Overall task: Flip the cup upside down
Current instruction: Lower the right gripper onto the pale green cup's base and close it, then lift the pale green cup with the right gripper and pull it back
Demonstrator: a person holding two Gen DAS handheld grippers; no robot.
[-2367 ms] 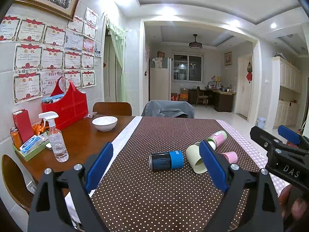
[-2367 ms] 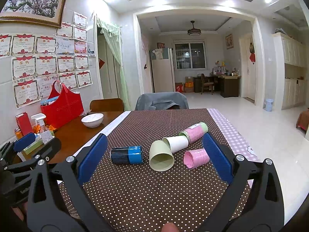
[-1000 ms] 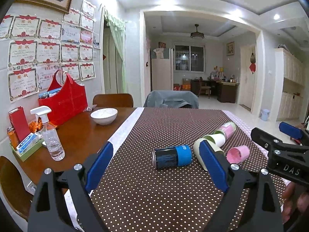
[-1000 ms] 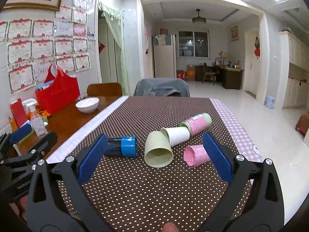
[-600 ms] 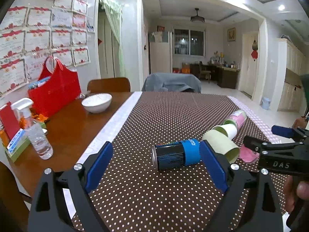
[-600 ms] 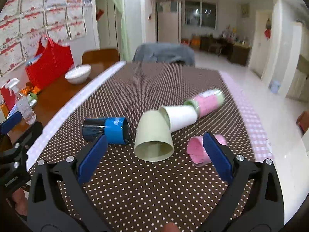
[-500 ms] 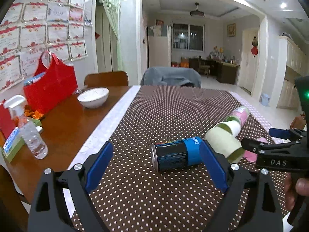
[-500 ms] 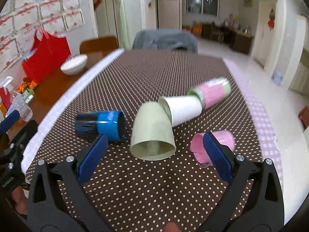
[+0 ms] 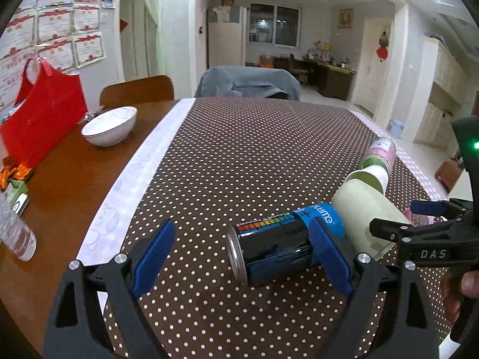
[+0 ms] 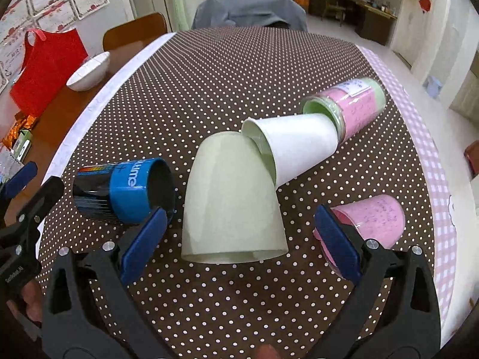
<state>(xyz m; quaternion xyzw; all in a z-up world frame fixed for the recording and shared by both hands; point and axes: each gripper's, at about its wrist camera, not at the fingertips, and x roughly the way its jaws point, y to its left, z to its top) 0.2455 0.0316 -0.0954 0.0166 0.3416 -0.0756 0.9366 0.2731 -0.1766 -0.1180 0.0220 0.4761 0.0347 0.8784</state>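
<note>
Five containers lie on their sides on brown polka-dot tablecloth (image 10: 239, 68) (dining room, certificates on wall). Pale green cup (image 10: 232, 202) is central, mouth toward the right gripper (image 10: 239, 240), fingers wide astride it. Left gripper (image 9: 244, 257) wide around black-blue can (image 9: 280, 240), beside cup, lettered "COOLING TOWEL".

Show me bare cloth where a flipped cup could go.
Free: the dotted tablecloth beyond the white cup, toward the grey-covered chair; also the near strip below the green cup. Crowded: the row from the blue-black can to the pink cup.
</note>
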